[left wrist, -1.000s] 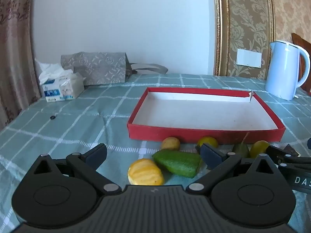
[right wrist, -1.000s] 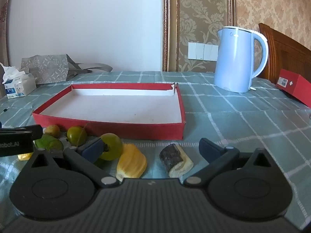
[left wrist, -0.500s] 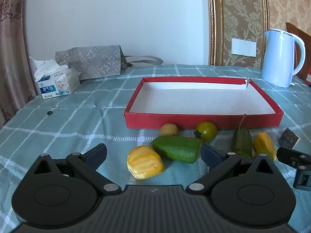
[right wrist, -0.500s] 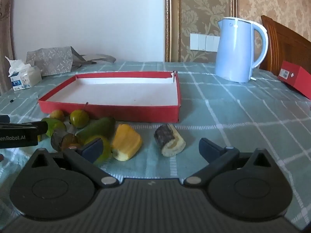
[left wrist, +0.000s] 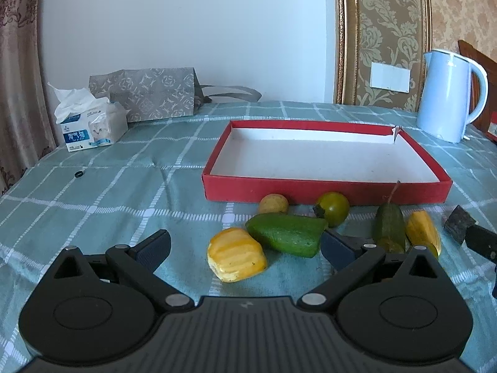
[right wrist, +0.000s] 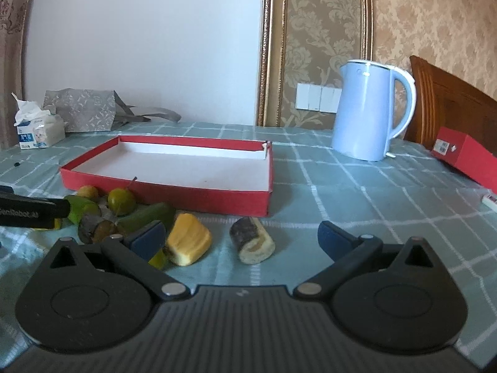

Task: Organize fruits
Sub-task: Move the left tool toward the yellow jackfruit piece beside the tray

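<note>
Red cardboard is framing an empty white floor: the red tray (left wrist: 326,190) is sitting on the checked tablecloth (left wrist: 124,192) with no fruit in it yet, so the sorting is only beginning. Over the last second both cameras have been pulling back and rising, and the fruits are now lying further out in front of the fingers. The left gripper (left wrist: 245,244) is hanging spread and empty, the yellow ridged fruit (left wrist: 236,254) and the green wedge (left wrist: 287,237) lying between its jaws on the cloth. The right gripper (right wrist: 239,236) is likewise gaping with nothing held, the dark-skinned slice (right wrist: 252,244) lying between its fingers and a yellow piece (right wrist: 189,238) just beside its left finger. I am judging this as lining up for a first pick.
</note>
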`<state>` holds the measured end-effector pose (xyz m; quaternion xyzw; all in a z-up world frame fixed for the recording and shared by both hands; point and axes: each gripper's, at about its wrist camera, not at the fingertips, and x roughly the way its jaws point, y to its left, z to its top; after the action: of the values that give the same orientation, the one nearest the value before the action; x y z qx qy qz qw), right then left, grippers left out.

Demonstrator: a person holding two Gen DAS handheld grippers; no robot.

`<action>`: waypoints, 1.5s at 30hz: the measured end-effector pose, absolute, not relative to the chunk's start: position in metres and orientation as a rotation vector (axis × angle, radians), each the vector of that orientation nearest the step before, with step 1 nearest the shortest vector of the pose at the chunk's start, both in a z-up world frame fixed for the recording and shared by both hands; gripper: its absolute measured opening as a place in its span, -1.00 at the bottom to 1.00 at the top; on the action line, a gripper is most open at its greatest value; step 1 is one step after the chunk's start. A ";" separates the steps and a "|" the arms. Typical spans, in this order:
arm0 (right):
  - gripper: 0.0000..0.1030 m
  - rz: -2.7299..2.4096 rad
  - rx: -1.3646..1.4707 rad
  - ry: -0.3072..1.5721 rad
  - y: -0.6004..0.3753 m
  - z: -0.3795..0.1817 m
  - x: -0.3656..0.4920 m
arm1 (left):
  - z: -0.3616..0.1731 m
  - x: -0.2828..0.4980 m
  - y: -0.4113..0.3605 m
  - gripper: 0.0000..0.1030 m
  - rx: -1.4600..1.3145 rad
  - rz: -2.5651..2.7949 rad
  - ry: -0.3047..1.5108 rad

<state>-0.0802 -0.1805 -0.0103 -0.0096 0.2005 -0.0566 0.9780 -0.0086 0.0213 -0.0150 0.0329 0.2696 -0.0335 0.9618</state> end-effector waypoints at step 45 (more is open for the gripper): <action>1.00 -0.170 -0.043 0.343 -0.188 -0.012 -0.068 | -0.023 0.004 0.027 1.00 0.049 -0.072 0.602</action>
<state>-0.0675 -0.1885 -0.0124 -0.0212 0.1706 -0.0846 0.9815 0.0043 0.0268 -0.0228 0.0242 0.2964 -0.0355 0.9541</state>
